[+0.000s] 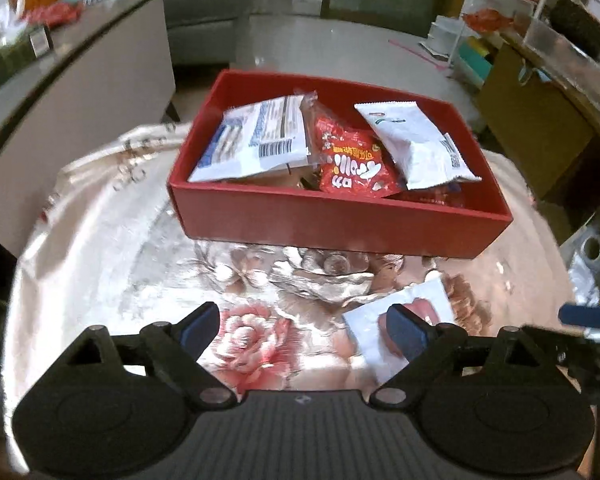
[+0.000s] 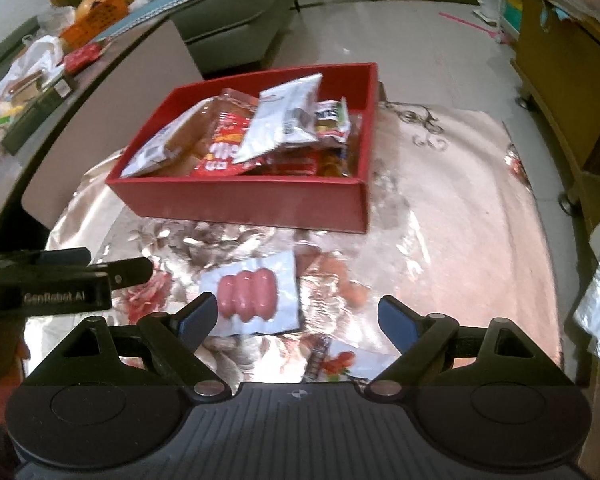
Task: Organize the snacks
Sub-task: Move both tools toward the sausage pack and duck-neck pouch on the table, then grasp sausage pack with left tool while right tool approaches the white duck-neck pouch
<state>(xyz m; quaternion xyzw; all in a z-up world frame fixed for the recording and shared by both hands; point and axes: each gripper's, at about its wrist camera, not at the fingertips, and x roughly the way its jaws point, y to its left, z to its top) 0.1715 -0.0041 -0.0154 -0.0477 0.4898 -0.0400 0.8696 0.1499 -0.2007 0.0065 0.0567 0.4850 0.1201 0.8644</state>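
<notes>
Two packs still lie on the worktop [image 2: 460, 208] near the red box [image 2: 260, 200] of snacks — the sausage pack [image 2: 256, 296] sits just ahead of the right gripper [image 2: 298, 320], jaws apart, ready to grab — left gripper [image 1: 300, 328] also apart, empty.

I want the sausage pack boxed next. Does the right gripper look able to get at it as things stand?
Probably yes. The sausage pack lies flat on the cloth just ahead of the open right gripper, toward its left finger, nothing on it. The left gripper hovers close beside and might crowd it.
</notes>
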